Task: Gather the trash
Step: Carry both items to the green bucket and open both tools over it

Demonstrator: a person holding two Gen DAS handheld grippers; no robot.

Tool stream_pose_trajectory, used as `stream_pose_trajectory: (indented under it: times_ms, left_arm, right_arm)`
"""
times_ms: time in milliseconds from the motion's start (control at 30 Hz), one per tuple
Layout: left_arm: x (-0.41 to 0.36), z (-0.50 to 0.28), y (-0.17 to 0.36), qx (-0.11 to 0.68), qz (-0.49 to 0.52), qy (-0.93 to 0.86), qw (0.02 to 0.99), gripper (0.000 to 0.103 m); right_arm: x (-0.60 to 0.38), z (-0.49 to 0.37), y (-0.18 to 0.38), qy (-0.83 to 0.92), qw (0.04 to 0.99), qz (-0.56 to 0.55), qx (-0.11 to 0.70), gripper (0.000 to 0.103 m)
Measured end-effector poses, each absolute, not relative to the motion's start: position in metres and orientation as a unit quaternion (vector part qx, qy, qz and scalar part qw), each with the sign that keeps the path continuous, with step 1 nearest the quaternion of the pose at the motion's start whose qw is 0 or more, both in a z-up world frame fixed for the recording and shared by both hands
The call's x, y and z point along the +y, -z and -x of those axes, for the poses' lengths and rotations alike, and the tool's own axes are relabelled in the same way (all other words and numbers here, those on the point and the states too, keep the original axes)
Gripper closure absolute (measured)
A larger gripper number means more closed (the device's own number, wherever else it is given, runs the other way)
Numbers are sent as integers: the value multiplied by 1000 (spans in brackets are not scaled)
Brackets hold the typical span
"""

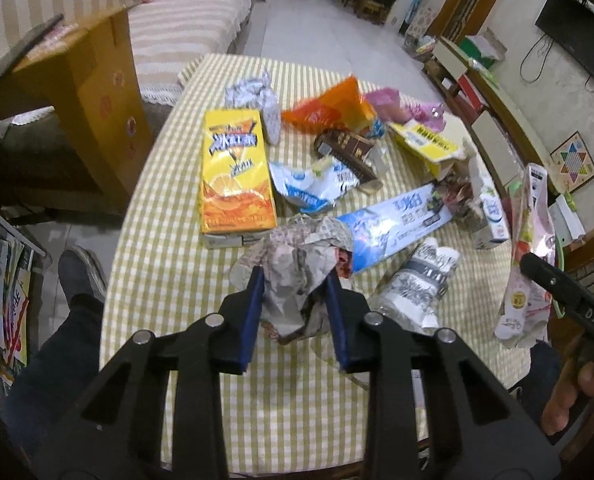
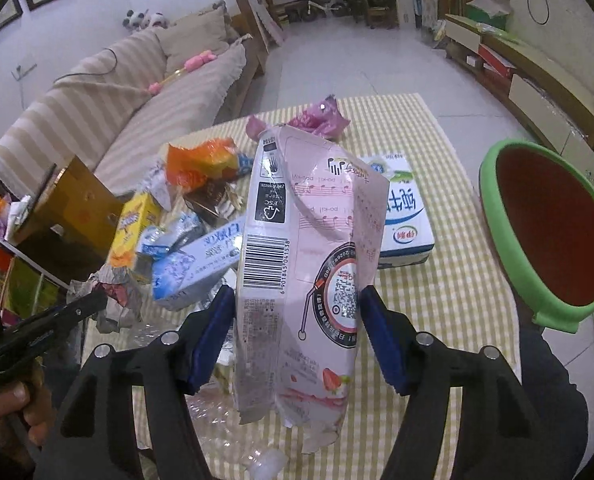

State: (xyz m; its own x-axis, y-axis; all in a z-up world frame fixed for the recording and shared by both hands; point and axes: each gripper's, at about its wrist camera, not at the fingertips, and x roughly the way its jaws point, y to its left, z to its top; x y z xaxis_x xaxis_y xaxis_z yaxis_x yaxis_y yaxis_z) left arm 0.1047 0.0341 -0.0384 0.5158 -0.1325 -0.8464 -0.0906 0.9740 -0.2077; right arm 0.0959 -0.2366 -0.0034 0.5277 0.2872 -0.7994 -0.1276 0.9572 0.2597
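My left gripper (image 1: 295, 280) is shut on a crumpled ball of newspaper (image 1: 297, 264), lifted just above the checked tablecloth (image 1: 169, 280). My right gripper (image 2: 297, 300) is shut on a flattened pink strawberry carton (image 2: 309, 264), its blue pads (image 2: 217, 328) pressing both sides; the carton hangs upright above the table. That carton (image 1: 525, 256) and the right gripper's black finger also show at the right edge of the left wrist view. Trash lies on the table: a yellow juice box (image 1: 235, 176), a blue toothpaste box (image 1: 397, 224), an orange wrapper (image 1: 337, 108) and a crushed plastic bottle (image 1: 417, 284).
A green-rimmed bin with a red inside (image 2: 553, 232) stands off the table's right side. A blue-and-white milk box (image 2: 401, 216) lies flat on the far right of the table. A sofa (image 2: 129, 112) and a brown cardboard box (image 1: 89, 92) are to the left. A person's leg and shoe (image 1: 81, 276) are beside the table.
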Motion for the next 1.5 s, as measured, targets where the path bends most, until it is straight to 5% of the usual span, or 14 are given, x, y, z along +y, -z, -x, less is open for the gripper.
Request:
stream_pose_trajectory:
  times_ms: [467,1500]
  left_arm:
    - [1,-113,-26,434,114,66,891,74]
    - [-302,-226,-47,448,50,304,839,72]
  right_arm:
    - [-274,-99,-37,-102,892,-111,426,41]
    - [-515,-135,-20,60,886,-186,421,41]
